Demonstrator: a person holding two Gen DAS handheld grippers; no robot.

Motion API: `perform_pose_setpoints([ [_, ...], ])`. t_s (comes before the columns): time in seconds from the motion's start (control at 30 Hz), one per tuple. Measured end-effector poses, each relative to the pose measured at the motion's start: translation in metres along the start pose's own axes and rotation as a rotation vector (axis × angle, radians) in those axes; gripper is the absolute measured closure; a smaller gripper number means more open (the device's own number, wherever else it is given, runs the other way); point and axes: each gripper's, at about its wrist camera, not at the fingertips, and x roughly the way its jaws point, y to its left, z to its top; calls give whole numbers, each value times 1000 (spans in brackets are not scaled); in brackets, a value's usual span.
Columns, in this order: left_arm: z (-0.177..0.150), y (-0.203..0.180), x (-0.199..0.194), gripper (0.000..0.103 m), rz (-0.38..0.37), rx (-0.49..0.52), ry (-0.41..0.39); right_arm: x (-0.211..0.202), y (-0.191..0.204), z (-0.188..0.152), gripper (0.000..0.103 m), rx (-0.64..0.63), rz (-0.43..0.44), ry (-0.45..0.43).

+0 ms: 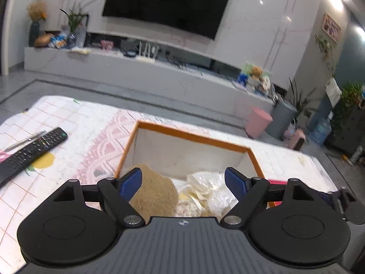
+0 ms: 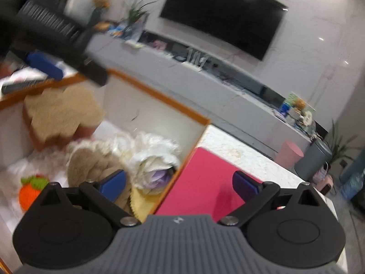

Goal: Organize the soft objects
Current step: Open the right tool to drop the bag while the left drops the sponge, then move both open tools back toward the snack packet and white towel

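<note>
An orange-rimmed white box (image 1: 194, 134) stands on the table and holds soft things. My left gripper (image 1: 183, 181) is open just above the box, over a tan fuzzy piece (image 1: 155, 191) and white crinkled soft items (image 1: 207, 185). My right gripper (image 2: 180, 183) is open and empty over the box's right wall (image 2: 191, 141). In the right wrist view the box holds the tan piece (image 2: 61, 111), a braided beige item (image 2: 91, 162), white soft bundles (image 2: 155, 153), a yellow cloth (image 2: 146, 202) and an orange knitted toy (image 2: 29, 194). The left gripper (image 2: 43, 65) shows at upper left.
A pink mat (image 2: 209, 182) lies right of the box. A black remote (image 1: 32, 150) lies on the patterned tablecloth (image 1: 86, 123) to the left. Beyond the table are a TV console (image 1: 141, 68), a pink bin (image 1: 259, 123) and a grey bin (image 1: 281, 118).
</note>
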Motion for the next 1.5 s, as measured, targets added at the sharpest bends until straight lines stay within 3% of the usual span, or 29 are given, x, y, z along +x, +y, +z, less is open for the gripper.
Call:
perform_pose_setpoints([
  [0.13,-2,-14,-13,7,48,65,-26,-22,-24,1,5,108,-15,-106],
  [0.33,-1,-42,-42,7,111,126,-100,-63,-67,-3,5,195,47,-144],
  [0.53,-1,-82,-68,7,124,188,-159,-116,-119,-15,3,241,21,-236],
  [0.83,-38,-151,-74,7,84,266,-151,-147,-180,-49,3,320,-60,-284],
  [1.2,-116,-226,-47,7,-93,260,-119,-131,-231,-89,3,409,-176,-199],
  [1.37,-150,-247,-30,7,-142,302,-76,-121,-258,-104,3,547,-163,-162],
  [1.5,-165,-253,-16,7,-170,291,-80,-111,-266,-119,3,564,-178,-149],
])
